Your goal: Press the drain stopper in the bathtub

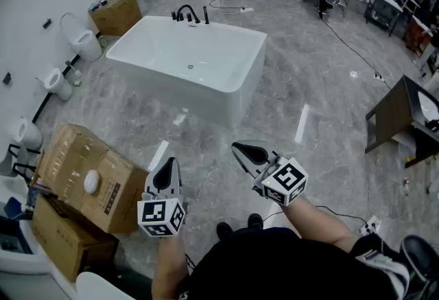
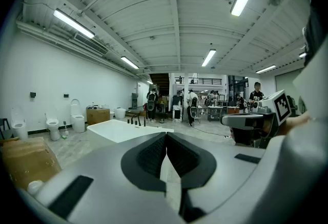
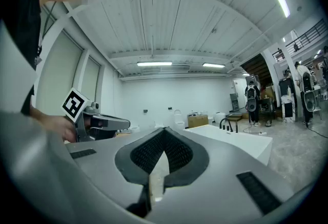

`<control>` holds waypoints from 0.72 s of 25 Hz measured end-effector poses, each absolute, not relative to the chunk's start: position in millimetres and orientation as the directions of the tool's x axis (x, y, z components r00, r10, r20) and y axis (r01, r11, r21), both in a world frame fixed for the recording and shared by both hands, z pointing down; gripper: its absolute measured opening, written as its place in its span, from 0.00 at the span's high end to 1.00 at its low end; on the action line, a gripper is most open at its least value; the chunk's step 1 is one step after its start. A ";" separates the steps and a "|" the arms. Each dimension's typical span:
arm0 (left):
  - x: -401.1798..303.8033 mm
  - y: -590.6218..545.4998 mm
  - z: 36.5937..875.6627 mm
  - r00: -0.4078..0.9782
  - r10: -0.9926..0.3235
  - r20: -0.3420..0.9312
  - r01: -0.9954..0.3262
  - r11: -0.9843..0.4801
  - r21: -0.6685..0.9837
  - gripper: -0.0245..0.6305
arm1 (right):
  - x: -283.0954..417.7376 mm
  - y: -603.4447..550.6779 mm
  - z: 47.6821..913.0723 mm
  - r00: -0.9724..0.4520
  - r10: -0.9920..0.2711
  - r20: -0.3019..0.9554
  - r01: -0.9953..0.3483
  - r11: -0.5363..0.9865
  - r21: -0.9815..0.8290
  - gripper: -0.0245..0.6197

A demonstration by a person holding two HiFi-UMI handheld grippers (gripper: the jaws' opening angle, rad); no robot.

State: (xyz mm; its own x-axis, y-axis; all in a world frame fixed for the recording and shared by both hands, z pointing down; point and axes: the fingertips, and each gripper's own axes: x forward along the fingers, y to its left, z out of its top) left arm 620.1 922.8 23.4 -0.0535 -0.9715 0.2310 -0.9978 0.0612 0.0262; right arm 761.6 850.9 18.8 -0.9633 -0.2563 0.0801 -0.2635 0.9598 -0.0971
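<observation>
One white rectangular bathtub (image 1: 233,62) stands on the grey floor, well ahead of the person. Its long axis runs left to right across the head view, with a black faucet (image 1: 187,14) on the far long side. The drain stopper (image 1: 190,66) is a small dot on the tub floor. Two grippers are held low, well short of the tub. The left gripper (image 2: 166,138) and right gripper (image 3: 164,133) both have jaws pressed together, holding nothing. Three toilets (image 1: 87,44) line the left wall.

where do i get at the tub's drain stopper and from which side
Its top face, pressed straight down: the drain stopper is a small disc low in the bathtub floor, likely nothing to pinch. Come over the near long wall.
</observation>
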 end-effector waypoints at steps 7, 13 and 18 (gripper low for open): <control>634.3 911.8 21.9 -0.081 -0.966 0.244 -0.996 0.084 0.004 0.94 | 777.9 835.1 11.8 -0.971 -0.235 0.045 -0.239 0.965 -0.105 0.95; 662.1 910.1 17.6 -0.106 -0.967 0.234 -0.994 0.106 -0.016 0.94 | 811.5 820.6 0.8 -0.963 -0.270 0.029 -0.271 0.961 -0.063 0.95; 675.4 902.8 21.5 -0.097 -0.969 0.229 -0.995 0.092 -0.032 0.94 | 815.4 826.4 -0.6 -0.981 -0.195 -0.016 -0.194 0.980 -0.053 0.94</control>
